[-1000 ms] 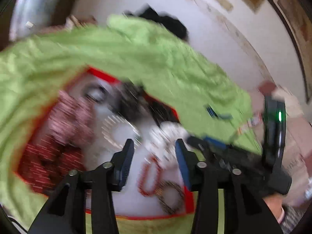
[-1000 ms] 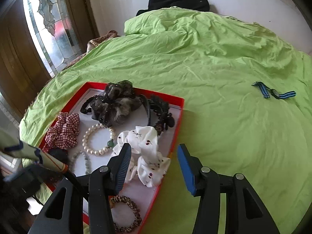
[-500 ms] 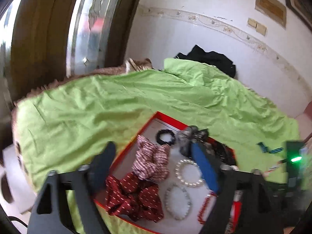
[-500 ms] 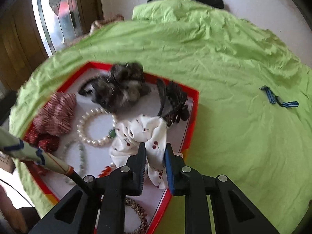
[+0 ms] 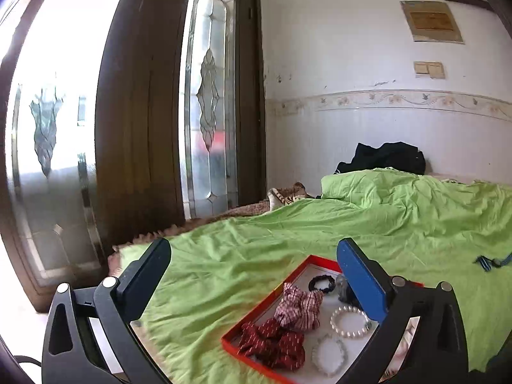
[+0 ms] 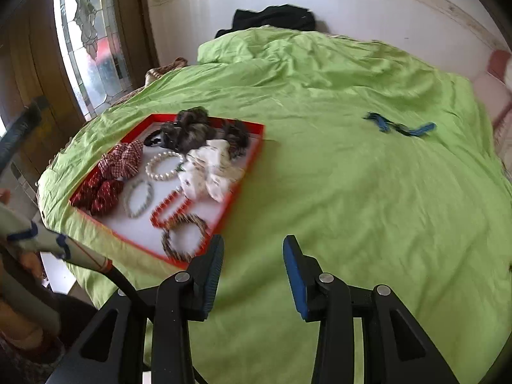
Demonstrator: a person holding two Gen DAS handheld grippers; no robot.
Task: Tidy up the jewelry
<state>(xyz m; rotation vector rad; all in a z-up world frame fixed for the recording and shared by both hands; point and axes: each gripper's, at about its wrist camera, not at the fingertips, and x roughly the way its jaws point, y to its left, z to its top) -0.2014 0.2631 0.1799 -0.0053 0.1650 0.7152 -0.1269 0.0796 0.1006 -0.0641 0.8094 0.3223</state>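
Observation:
A red-rimmed tray (image 6: 204, 124) with a white floor lies on the green bedspread (image 6: 352, 208). It holds a plaid scrunchie (image 6: 123, 160), a dark red scrunchie (image 6: 99, 192), a pearl bracelet (image 6: 164, 166), a red bead bracelet (image 6: 169, 209), a white scrunchie (image 6: 208, 172) and several more pieces. My right gripper (image 6: 252, 256) hovers over bare bedspread just right of the tray's near corner, jaws opening, nothing between them. My left gripper (image 5: 252, 265) points almost level across the bed, jaws opening wide and empty, with the tray (image 5: 256, 300) low between its fingers.
A blue striped strap (image 6: 398, 126) lies alone on the bedspread at the right. Black clothing (image 5: 384, 158) is piled against the far wall. A dark wooden door with patterned glass (image 5: 208, 112) stands left of the bed. A person's sleeve (image 6: 48, 243) shows at the left edge.
The left gripper tilted up from the tray to face the room and spread its jaws wide. The right gripper closed near the white scrunchie, then drew back off the tray and reopened, empty.

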